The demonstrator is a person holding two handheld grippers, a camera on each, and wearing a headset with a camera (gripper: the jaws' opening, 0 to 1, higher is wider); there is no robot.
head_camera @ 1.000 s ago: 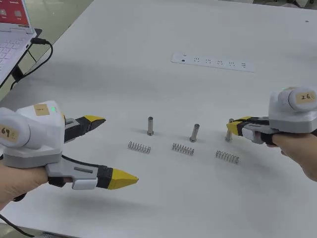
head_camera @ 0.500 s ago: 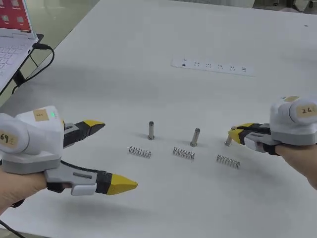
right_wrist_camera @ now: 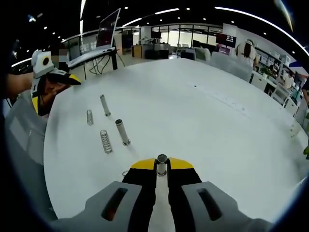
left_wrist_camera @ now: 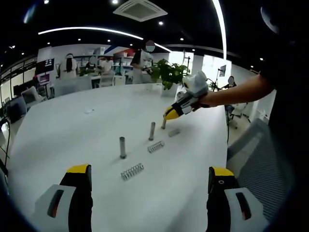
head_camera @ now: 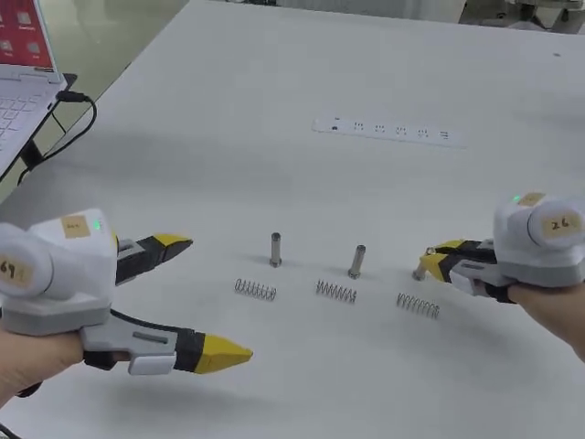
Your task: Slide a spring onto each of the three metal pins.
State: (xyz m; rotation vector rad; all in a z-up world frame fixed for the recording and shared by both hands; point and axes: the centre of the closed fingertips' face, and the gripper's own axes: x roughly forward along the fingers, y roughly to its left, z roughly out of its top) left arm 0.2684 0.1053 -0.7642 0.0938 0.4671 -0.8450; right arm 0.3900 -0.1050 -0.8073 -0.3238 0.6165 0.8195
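Three metal pins stand in a row on the white table: left pin (head_camera: 275, 250), middle pin (head_camera: 356, 261), right pin (head_camera: 420, 272). A spring lies in front of each: left spring (head_camera: 255, 290), middle spring (head_camera: 335, 292), right spring (head_camera: 418, 306). My right gripper (head_camera: 433, 262) is shut on the right pin (right_wrist_camera: 162, 159), whose top shows between the yellow tips (right_wrist_camera: 161, 166). My left gripper (head_camera: 201, 295) hovers wide open left of the row, holding nothing (left_wrist_camera: 148, 170). Its view faces the left pin (left_wrist_camera: 122, 147) and left spring (left_wrist_camera: 132, 171).
A white power strip (head_camera: 384, 131) lies farther back on the table. A laptop (head_camera: 23, 64) with a black cable (head_camera: 78, 114) sits off the far left edge. Bare tabletop surrounds the row of pins.
The right gripper has sunk a little lower around the right pin. The left gripper has hardly moved. The head camera has shifted, so the whole row sits lower in view.
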